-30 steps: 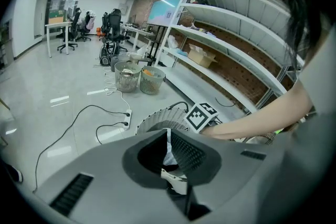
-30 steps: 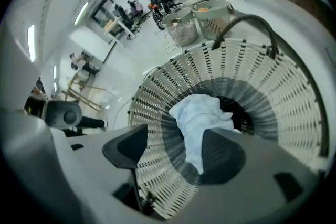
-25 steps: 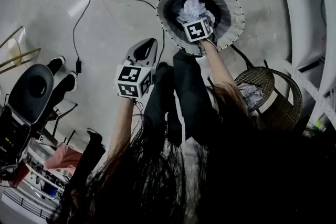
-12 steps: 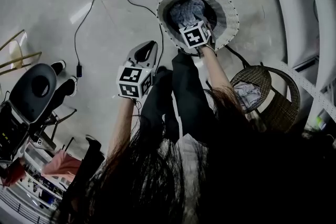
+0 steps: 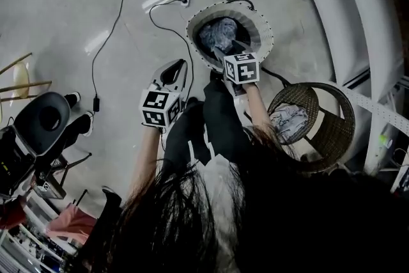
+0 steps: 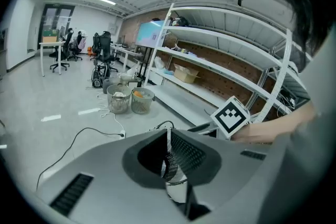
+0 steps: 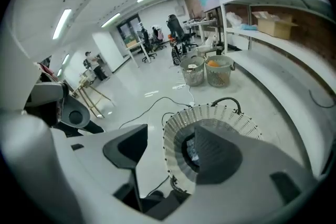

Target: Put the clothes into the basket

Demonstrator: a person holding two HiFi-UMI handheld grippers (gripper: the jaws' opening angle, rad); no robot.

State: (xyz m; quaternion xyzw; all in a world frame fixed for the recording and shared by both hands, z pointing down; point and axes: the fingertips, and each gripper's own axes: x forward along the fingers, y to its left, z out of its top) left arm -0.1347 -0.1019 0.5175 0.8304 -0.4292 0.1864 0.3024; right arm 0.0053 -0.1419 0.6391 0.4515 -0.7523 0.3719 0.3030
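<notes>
Over the white basket (image 5: pixel 263 25), right hand-held gripper (image 5: pixel 227 52) hangs spread, empty; clothes (image 5: pixel 217 34) inside. Left hand-held gripper (image 5: pixel 177 68) is pressed together.

Light source: ceiling strips (image 7: pixel 62 22), cool and even. Head view: dim, greyed; pale glare streaks on floor (image 5: pixel 57 22) left of basket (image 5: pixel 265 22); shadows soft. Gripper views: brighter, strong fisheye curvature, black vignetted corners, nearest foreground blurred.

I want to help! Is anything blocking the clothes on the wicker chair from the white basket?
Nothing visible does. The clothes lie uncovered on the wicker chair; the white basket is open-topped. Only a black cable lies between.
</notes>
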